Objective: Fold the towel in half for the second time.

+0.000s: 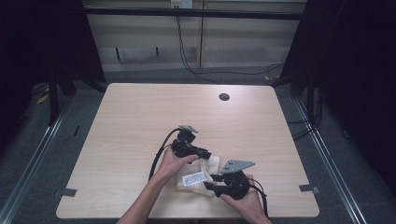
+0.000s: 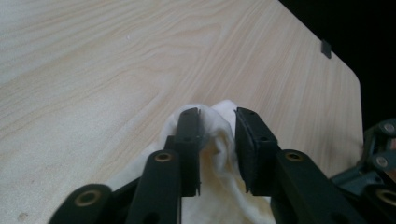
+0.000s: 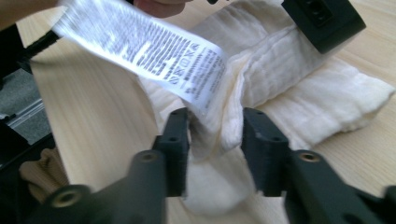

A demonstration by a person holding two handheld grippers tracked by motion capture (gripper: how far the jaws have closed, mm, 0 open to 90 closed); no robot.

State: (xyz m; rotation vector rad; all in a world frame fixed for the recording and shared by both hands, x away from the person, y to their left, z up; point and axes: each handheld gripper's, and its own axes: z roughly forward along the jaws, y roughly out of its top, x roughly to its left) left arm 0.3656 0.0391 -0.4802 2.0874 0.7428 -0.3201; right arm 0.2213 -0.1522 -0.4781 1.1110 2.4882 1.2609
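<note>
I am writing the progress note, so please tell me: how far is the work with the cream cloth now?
Done: the cream ribbed cloth lies bunched, partly folded, near the front edge of the pale wooden table. In hand: the left gripper and right gripper each straddle a fold, jaws apart, not pinching. Left: its white printed care label sticks out and the folds look loose, so tidying probably remains.

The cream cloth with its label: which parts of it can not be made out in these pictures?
- Label print: blurred and too small to read, right gripper view and high view.
- Cloth outline in the high view: the hands and both tongs cover much of it.
- Cloth's near part, left gripper view: cut off by the bottom edge, behind the left tongs.
- Cloth's far end, right gripper view: under the other tongs at the top edge.
</note>
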